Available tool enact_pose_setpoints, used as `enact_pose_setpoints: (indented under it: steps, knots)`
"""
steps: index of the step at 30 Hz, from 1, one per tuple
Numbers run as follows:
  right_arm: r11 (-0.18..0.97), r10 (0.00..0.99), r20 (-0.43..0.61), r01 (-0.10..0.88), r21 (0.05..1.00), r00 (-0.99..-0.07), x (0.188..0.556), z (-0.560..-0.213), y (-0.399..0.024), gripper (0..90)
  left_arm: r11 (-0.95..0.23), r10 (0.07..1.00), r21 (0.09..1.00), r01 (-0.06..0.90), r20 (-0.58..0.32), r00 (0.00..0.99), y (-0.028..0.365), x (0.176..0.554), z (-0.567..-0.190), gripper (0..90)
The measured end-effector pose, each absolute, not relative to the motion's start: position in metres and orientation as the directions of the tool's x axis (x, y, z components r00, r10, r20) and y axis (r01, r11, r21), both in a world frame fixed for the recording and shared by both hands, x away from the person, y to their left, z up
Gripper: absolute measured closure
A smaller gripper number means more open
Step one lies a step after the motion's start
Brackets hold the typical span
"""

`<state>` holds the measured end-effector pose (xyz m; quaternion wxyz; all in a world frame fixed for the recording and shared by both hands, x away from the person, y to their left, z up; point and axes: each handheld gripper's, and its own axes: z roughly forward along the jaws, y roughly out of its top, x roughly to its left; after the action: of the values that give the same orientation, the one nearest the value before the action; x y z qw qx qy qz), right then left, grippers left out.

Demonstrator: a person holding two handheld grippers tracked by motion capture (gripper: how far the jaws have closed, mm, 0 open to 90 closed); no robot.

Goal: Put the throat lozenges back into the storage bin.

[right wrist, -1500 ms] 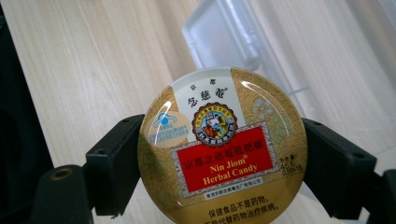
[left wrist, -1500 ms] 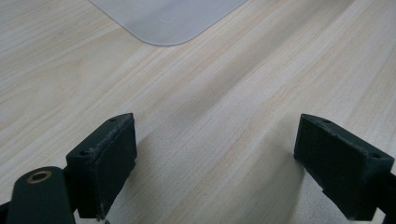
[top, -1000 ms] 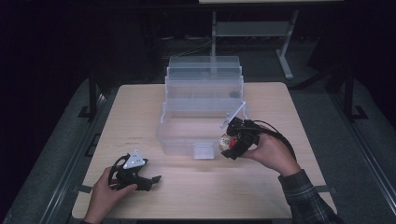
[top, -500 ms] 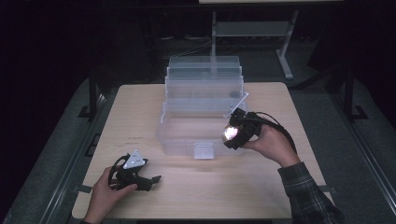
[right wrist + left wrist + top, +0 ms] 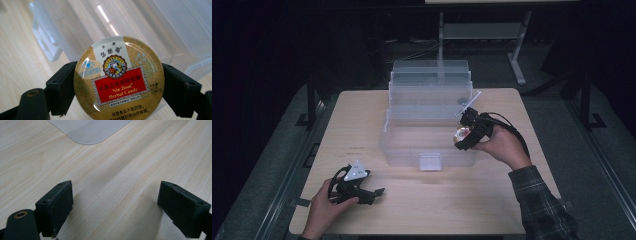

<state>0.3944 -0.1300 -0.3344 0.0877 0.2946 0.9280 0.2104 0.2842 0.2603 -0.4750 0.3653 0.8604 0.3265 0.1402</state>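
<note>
Jaws of my left gripper (image 5: 373, 191) stood spread with nothing between them, resting low on the wooden table (image 5: 512, 200) in front of the clear tiered organizer box (image 5: 430, 117), off its left corner. At the box's right front corner, my right gripper (image 5: 458, 138) pinched a round gold Nin Jiom Herbal Candy tin (image 5: 119, 78) by its edges, label facing the camera, held just above the box's lowest tray.

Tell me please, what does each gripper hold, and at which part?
The right gripper holds a round candy tin by its rim, one jaw at each opposite side. The left gripper is open and holds nothing.
</note>
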Motion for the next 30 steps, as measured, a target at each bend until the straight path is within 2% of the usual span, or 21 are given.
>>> enact_pose_setpoints:
  steps: [30]
  knots:
    - [0.725, 0.616, -0.018, 0.558, 0.403, -0.787, 0.411, -0.348, -0.138, 19.6, -0.523, 0.663, 0.718, 0.460, 0.003, 0.749, 0.260, 0.284, -0.475, 12.2]
